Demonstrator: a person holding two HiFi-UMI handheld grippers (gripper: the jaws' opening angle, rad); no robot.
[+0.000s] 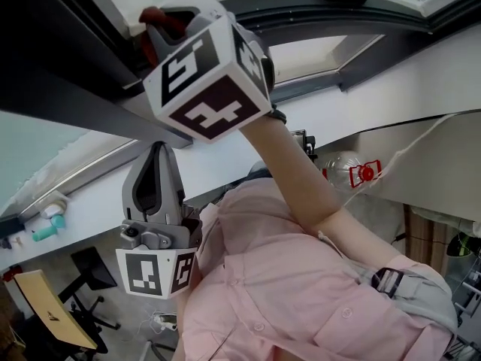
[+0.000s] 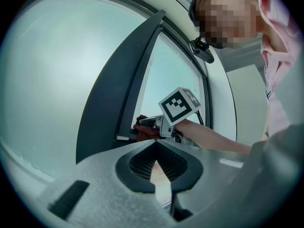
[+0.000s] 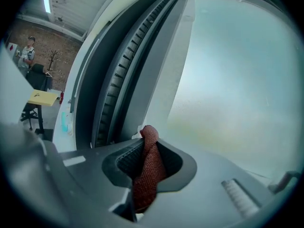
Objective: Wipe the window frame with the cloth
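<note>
— While the right gripper (image 1: 161,25) is up at the window frame (image 1: 71,92), why does the left gripper (image 1: 158,154) hang so low?

— My guess is that it simply has no job here. Its jaws are closed tip to tip with nothing between them. It sits down by the pink shirt (image 1: 301,292), well apart from the frame and out of the working arm's way.

— And the cloth (image 3: 148,167)?

— Clenched in the right gripper's jaws, a dark red fold running up between the pads with its end poking out past the tips. That end sits at the foot of the dark upright, just beside the glass (image 3: 232,75) (a sensible hold, I think: a stiff little nub gets into a corner where a loose rag would not).

— Is it actually touching the frame?

— It looks so from the left gripper view, but no view shows the contact cleanly. From the head camera the marker cube covers the jaws, and only a scrap of red peeps over it.

— What else can't you tell?

— How large the cloth is, since most of it is buried in the jaws. How much of the frame is left to wipe is also unclear. The frame runs off every picture's edge, and neither dirt nor wiped streaks show on the dark surface.
</note>
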